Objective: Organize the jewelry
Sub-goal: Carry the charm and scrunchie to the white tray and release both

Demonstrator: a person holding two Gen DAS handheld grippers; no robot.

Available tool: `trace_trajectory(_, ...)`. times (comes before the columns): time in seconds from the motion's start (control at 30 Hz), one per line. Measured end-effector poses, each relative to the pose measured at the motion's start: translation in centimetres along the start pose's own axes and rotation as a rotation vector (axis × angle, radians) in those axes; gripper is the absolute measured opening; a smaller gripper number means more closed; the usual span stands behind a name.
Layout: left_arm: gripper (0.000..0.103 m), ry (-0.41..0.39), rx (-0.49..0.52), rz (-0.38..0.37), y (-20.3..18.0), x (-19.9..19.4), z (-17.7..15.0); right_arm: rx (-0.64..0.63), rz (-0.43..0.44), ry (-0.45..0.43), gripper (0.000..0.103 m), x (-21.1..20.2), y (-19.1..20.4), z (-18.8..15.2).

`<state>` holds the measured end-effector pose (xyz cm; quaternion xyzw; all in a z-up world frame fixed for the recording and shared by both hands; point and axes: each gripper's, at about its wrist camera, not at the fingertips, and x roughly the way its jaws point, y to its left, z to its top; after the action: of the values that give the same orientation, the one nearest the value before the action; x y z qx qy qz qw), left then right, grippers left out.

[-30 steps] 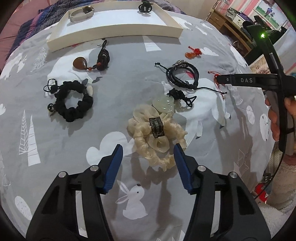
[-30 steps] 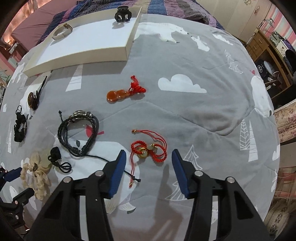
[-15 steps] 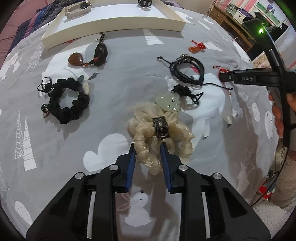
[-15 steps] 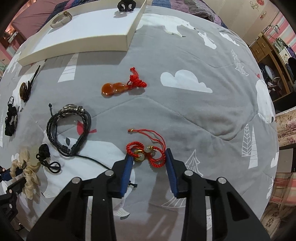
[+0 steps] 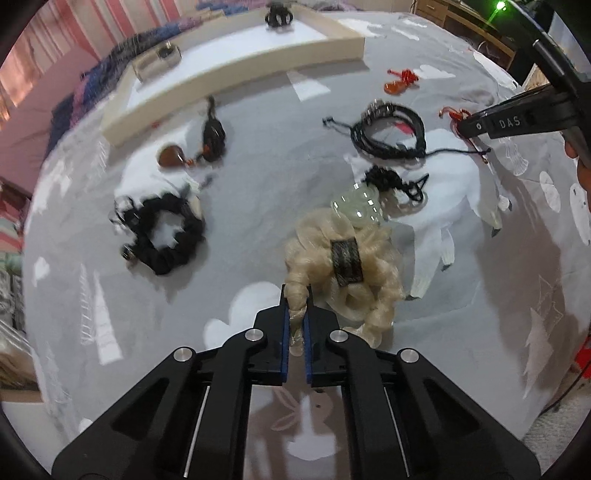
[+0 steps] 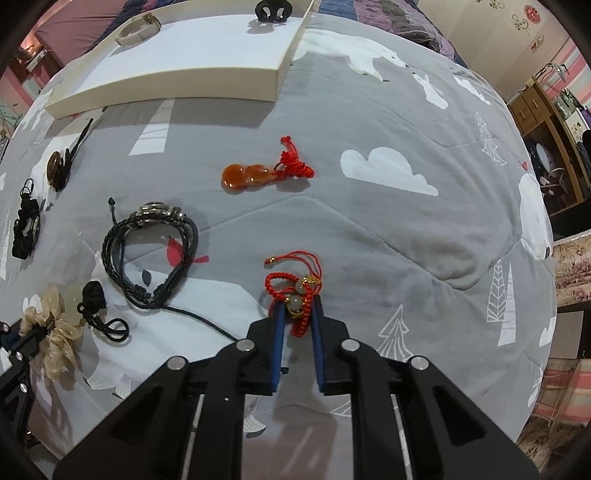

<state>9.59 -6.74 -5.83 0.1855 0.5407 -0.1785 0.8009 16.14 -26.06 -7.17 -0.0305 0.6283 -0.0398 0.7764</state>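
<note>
In the left wrist view my left gripper (image 5: 296, 291) is shut on a fold of the cream scrunchie (image 5: 343, 258), which lies bunched on the grey bedspread just ahead of the pads. A pale jade pendant (image 5: 356, 206) on a black cord rests against the scrunchie's far side. In the right wrist view my right gripper (image 6: 298, 306) points down at the red braided bracelet (image 6: 291, 284). Its jaws are closing, and the blue pads squeeze the near end of the bracelet between them. The cream tray (image 6: 184, 85) lies at the far edge of the bed.
A bangle (image 6: 138, 31) and a black hair claw (image 6: 273, 9) lie in the tray. On the bedspread lie an orange gourd pendant (image 6: 245, 175), a black leather bracelet (image 6: 147, 251), a black scrunchie (image 5: 162, 236) and a brown pendant (image 5: 171, 160). Furniture stands to the right.
Both grippers went from wide open to closed. The left one came down and pinched the cream scrunchie. The right one narrowed around the red bracelet and now grips its near end.
</note>
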Motion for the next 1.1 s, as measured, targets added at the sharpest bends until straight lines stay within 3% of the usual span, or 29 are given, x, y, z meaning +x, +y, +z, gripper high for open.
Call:
trace_trajectory(0.3,0.003,-0.104,0.031,0.079,0.3,-3.5,1.2,0.010,-0.045,-0.081,0.014,-2.8,-0.3,-0.1)
trace_trajectory(0.57,0.003,-0.208,-0.056,0.082,4.0,-7.2,5.6,0.028,-0.038,-0.149,0.014,-5.9,-0.9,2.2)
trace_trajectory(0.87,0.003,-0.298,-0.237,0.068,11.7,-8.9,12.9,0.001,-0.041,-0.226,0.014,-8.8,0.6,7.9)
trace_trajectory(1.1,0.003,-0.305,-0.294,0.034,16.3,-6.9,18.7,0.007,-0.014,-0.289,0.014,-10.5,2.3,14.3)
